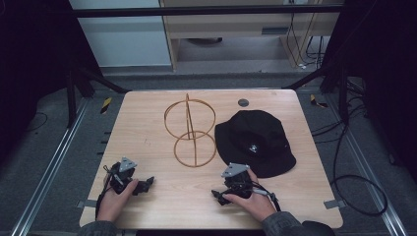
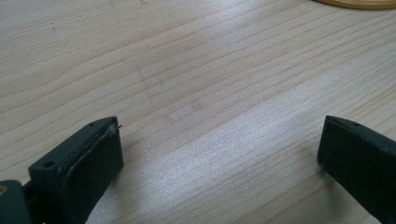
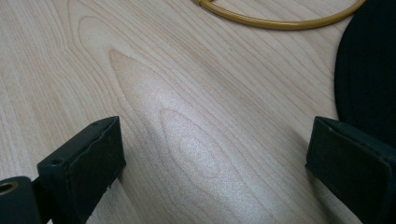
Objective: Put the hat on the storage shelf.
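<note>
Two hand-held grippers rest low on a wooden table (image 1: pixel 147 123). The high view shows a black bucket hat (image 1: pixel 255 140) just beyond the right gripper (image 1: pixel 218 195), crown up. A gold wire stand (image 1: pixel 190 132) rises upright, ahead of and between both. The left gripper (image 1: pixel 147 184) is spread wide, empty. Its own view cuts the stand to a yellow sliver. The right gripper gapes wide, empty, hat edge beside one jaw.

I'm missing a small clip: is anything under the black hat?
The black hat lies brim-down on the table, beside the wire stand. Bare wood surrounds it, but its crown and brim cover whatever might lie beneath.
</note>
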`<state>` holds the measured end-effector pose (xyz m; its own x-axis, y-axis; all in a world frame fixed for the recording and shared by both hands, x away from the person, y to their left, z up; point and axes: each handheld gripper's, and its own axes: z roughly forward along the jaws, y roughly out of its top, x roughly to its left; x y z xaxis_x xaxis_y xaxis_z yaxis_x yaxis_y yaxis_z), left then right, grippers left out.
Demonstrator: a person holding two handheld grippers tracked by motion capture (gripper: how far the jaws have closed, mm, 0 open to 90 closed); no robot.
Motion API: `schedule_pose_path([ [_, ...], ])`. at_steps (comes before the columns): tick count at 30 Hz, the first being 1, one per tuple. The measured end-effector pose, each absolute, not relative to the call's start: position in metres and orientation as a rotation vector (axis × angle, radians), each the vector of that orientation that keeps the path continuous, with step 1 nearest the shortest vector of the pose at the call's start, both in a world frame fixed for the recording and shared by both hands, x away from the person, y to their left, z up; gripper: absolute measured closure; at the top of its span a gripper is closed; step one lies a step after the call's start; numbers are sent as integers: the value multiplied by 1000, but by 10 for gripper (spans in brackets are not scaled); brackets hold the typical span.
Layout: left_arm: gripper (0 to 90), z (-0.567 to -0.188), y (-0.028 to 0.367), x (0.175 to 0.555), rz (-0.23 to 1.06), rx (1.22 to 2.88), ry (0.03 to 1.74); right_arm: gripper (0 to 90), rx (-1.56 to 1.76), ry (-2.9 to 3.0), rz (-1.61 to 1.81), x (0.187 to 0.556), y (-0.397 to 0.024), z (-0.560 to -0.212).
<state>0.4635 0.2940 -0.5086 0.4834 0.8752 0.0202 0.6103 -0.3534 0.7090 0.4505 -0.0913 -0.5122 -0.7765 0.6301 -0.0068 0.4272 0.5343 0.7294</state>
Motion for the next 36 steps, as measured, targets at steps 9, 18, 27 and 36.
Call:
schedule_pose_path([
  [9,0,-509,294,463,534,2085,1225,121,919,2509,1035,449,-90,-507],
  [18,0,-509,294,463,534,2086,1223,119,832,2481,1001,448,-109,-452],
  [27,0,-509,294,463,535,2086,1221,134,886,2445,978,462,-159,-399],
  [36,0,-509,293,463,535,2084,1222,116,984,2345,1014,489,-215,-359],
])
